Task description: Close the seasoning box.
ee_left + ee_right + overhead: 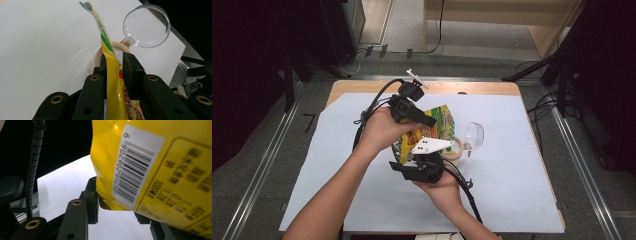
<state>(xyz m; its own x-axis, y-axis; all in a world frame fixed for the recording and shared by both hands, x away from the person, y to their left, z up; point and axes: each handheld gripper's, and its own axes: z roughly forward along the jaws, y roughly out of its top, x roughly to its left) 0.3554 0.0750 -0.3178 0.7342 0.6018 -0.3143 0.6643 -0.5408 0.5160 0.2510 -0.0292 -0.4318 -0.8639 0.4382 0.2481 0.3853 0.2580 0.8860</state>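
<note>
Left gripper view: glossy, creased yellow packet (pixel 112 75)

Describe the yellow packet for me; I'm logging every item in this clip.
The yellow packet is a glossy plastic food pouch with green and red print, a white barcode label and dark printed text on one face. It is held off the white sheet, above a beige container. The left gripper clamps it edge-on between its jaws, and the right gripper grips a bottom corner.
</note>
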